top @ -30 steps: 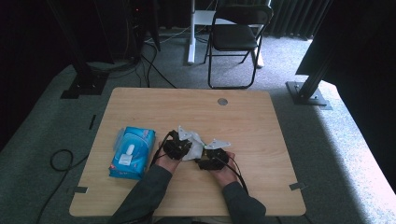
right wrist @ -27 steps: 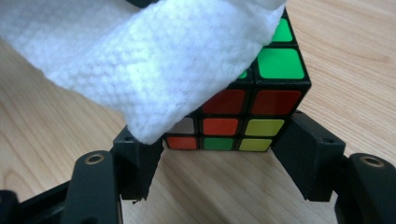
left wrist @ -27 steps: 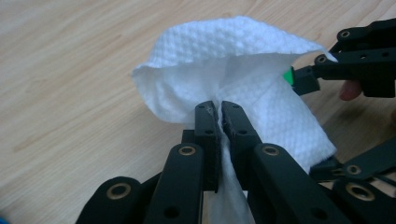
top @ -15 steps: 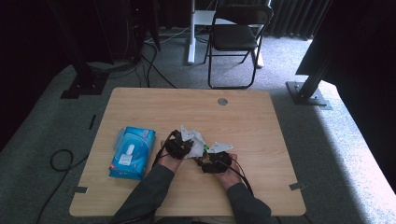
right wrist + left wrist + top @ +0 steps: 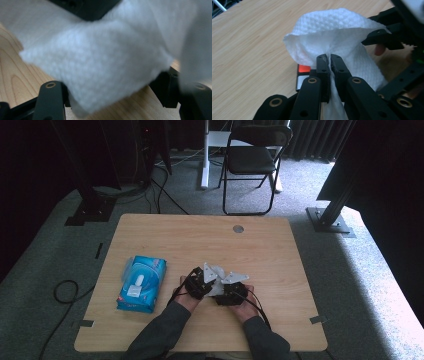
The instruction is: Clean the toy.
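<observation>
With the left gripper (image 5: 330, 62) fingers pinching the white textured paper wipe (image 5: 337, 37) above the wooden tabletop (image 5: 249, 45) and the right gripper (image 5: 112, 100) fingers spread around its draped end, a hard pull risks tearing it.

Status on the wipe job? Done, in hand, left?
Done: one white wipe is out, the blue wipe pack lying apart on the table. In hand: the left gripper is pinched shut on it; it drapes over the right gripper, jaws spread. Left: apparently unfolding or using it.
</observation>
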### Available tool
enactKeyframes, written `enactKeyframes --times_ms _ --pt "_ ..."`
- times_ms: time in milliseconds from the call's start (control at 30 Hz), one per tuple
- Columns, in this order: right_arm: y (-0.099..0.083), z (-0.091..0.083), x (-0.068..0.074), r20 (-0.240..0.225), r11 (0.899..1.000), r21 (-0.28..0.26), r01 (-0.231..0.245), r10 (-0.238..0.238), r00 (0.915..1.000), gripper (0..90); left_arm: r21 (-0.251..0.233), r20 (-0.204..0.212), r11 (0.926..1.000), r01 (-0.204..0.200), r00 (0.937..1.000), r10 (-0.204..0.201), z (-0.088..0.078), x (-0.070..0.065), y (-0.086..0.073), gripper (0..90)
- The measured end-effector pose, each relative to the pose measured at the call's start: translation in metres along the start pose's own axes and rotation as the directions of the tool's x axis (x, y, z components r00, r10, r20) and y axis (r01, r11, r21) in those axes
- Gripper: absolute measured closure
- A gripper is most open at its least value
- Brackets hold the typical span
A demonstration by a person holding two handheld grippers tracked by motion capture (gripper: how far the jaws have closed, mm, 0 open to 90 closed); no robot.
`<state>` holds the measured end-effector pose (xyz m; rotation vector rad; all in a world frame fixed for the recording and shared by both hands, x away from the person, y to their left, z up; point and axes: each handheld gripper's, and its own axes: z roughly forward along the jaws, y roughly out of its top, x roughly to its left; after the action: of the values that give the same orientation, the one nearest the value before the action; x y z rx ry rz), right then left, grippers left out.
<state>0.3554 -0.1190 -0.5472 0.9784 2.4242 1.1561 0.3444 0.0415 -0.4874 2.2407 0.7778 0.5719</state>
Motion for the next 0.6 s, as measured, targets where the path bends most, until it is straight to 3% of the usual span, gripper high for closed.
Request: enactKeyframes --times_ms 133,333,600 --pt "0.0001 0.0003 -0.0007 -0.006 1.000 0.003 -0.006 0.006 1.0000 33.8 -0.014 0.050 0.9981 0.060 0.9970 -0.059 -0.0010 0.0042 -0.0031 86.8" --pt "0.0002 0.0005 -0.0005 -0.003 1.000 0.005 -0.002 0.002 1.0000 33.9 -0.024 0.091 0.9950 0.097 0.9914 -0.094 -0.0009 0.0077 -0.0053 86.7" --pt "0.0002 0.0008 0.0000 0.001 1.000 0.012 -0.001 0.001 1.0000 33.9 -0.053 0.112 0.9922 0.113 0.9880 -0.107 0.0034 0.0054 -0.0051 86.6"
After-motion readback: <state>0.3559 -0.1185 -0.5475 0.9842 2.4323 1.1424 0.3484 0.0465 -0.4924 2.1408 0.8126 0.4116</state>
